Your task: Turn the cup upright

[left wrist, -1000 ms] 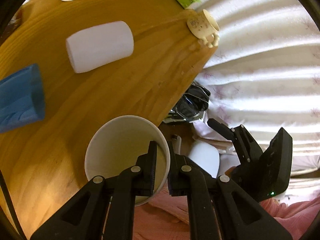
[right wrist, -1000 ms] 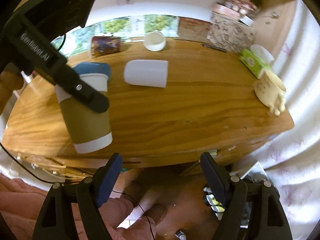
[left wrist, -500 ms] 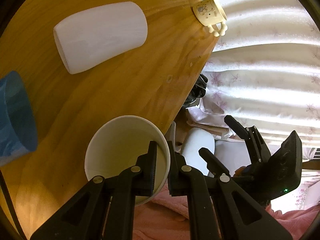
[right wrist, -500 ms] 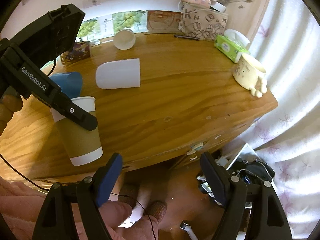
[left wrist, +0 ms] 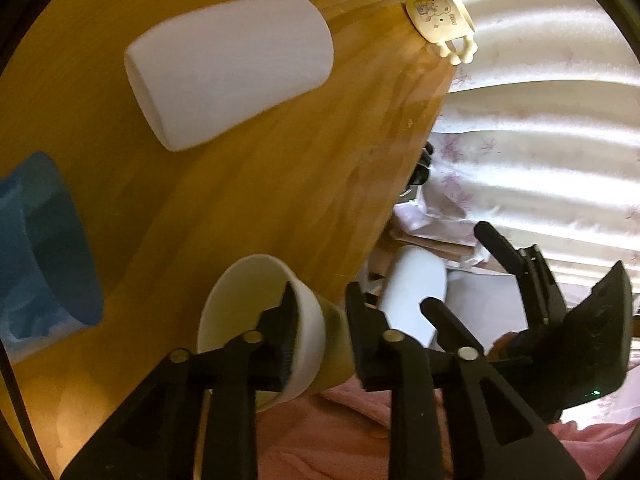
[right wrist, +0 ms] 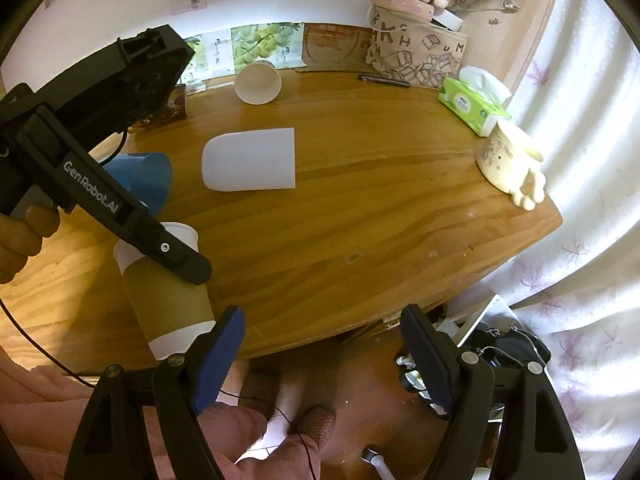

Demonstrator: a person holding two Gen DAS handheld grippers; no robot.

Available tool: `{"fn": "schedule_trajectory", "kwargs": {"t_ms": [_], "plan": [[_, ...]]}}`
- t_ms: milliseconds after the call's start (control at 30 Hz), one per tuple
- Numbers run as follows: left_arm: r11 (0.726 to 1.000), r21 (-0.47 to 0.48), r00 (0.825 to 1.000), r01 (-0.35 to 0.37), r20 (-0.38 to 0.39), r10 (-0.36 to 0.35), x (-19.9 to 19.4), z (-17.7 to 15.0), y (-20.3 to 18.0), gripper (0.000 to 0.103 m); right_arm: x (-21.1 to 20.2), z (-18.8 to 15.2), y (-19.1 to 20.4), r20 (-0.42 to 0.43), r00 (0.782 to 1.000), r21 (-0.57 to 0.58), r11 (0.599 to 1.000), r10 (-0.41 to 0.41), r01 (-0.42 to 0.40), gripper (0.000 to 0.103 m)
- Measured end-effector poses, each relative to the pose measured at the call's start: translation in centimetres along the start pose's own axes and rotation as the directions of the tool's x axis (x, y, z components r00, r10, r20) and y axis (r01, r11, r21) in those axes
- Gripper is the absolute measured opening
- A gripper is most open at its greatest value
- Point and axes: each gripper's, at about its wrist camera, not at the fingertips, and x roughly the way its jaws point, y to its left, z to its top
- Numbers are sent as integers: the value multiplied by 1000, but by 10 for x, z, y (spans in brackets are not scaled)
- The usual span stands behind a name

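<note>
A paper cup [left wrist: 256, 320] with a brown sleeve stands mouth-up at the table's near edge, tilted a little; it also shows in the right wrist view [right wrist: 168, 292]. My left gripper [left wrist: 320, 312] has opened: one finger is inside the rim, the other stands clear of the cup's outer wall. In the right wrist view the left gripper's finger [right wrist: 160, 244] lies across the cup's rim. My right gripper [right wrist: 320, 332] is open and empty, off the table's near edge.
A white cup [right wrist: 250, 165] and a blue cup [right wrist: 146, 178] lie on their sides on the wooden table [right wrist: 380, 220]. A small white cup [right wrist: 258, 83], tissue box [right wrist: 472, 106] and cream mug [right wrist: 510, 164] stand farther back and right.
The left gripper's fingers have spread apart and let go of the cup wall. The cup has come down to the table's near edge and now tilts.
</note>
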Motion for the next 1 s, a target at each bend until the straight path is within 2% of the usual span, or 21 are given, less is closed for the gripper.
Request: {"fn": "schedule_trajectory", "kwargs": {"t_ms": [133,300,500,600,700,867,1000], "plan": [[999,9,999,-45,6,45,-3,0,0,43,1,1,1,2,1000,-1,1000,2,-2,81],[996,32,997,-83,3,83,-6,2,-4,64,1,1,1,4,1000,5,1000,1,-1,81],[993,44,994,-112,9,111,-12,5,-8,74,-1,1,3,10,1000,2,1000,2,-2,81],[991,47,992,-127,11,127,-15,4,-9,76,-2,0,3,13,1000,0,1000,0,0,81],[982,62,984,-176,28,175,-20,2,-11,76,-3,1,3,18,1000,-1,1000,1,-1,81],[978,67,979,-198,60,194,-31,-2,-14,76,-7,3,5,32,999,-3,1000,4,-4,82],[964,77,963,-253,118,243,-45,-8,-18,76,-10,6,9,50,999,-22,1000,16,-15,82]]}}
